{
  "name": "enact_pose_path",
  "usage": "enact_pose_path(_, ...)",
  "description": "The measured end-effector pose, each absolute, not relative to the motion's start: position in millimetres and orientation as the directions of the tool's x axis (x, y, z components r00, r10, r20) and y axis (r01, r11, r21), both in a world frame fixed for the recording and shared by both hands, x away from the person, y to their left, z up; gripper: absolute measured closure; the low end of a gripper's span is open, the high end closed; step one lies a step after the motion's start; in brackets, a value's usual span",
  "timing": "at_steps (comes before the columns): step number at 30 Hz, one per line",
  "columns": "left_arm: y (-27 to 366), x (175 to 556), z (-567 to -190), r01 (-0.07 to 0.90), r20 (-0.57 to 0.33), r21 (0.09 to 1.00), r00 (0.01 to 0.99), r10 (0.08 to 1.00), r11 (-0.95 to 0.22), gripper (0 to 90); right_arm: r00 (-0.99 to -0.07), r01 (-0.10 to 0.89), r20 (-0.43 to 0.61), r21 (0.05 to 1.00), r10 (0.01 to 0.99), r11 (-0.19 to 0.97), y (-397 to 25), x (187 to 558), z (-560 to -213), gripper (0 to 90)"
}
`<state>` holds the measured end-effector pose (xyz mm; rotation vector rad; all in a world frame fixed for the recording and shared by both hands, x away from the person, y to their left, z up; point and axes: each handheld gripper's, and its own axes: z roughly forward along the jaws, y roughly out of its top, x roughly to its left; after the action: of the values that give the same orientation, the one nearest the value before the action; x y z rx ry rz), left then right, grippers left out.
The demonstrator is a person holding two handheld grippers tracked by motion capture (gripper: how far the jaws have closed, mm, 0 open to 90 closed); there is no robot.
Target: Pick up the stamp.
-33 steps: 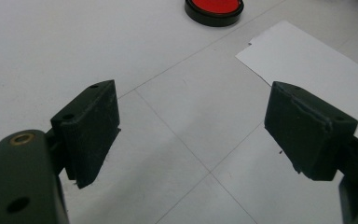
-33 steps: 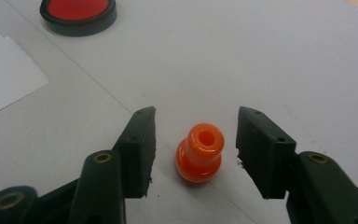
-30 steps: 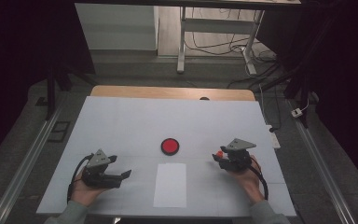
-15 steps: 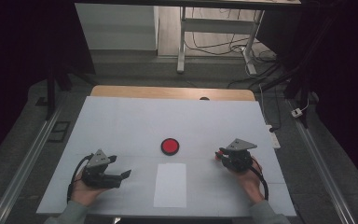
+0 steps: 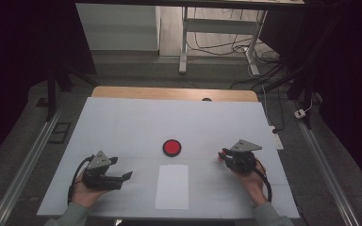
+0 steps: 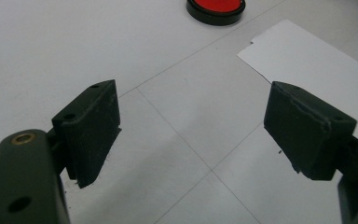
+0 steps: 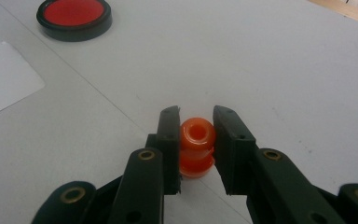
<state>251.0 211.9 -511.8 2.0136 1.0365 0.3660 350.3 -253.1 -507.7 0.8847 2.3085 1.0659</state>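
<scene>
Orange plastic piece (image 7: 196, 145), glossy and spool-shaped with a hole in its top, sits clamped between the right gripper (image 7: 196, 140) jaws, low over the white table (image 5: 122, 127) at about four o'clock from the red disc (image 5: 172, 147). Since a second ago this gripper has slid slightly toward the person. Left gripper (image 6: 191, 121), jaws wide apart and holding nothing, stays at nine o'clock of the flat paper sheet (image 5: 172, 187).
</scene>
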Motion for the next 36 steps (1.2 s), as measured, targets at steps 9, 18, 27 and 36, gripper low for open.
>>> enact_pose_path(9, 211, 252, -513, 0.544, -0.11, 0.774, 0.617, 0.779, -0.323, 18.8, -0.69, 0.347, -0.123, 0.809, 0.713, 0.475, -255, 348, -504, 71.9)
enact_pose_path(18, 211, 251, -513, 0.542, -0.112, 0.778, 0.618, 0.778, -0.319, 18.8, -0.692, 0.322, -0.087, 0.851, 0.717, 0.414, -258, 344, -495, 72.0)
enact_pose_path(27, 211, 251, -513, 0.541, -0.111, 0.778, 0.619, 0.777, -0.32, 18.8, -0.702, 0.309, -0.047, 0.879, 0.711, 0.364, -258, 342, -488, 71.9)
enact_pose_path(36, 211, 252, -514, 0.543, -0.113, 0.776, 0.619, 0.778, -0.32, 18.8, -0.709, 0.297, -0.025, 0.896, 0.705, 0.331, -257, 339, -483, 72.0)
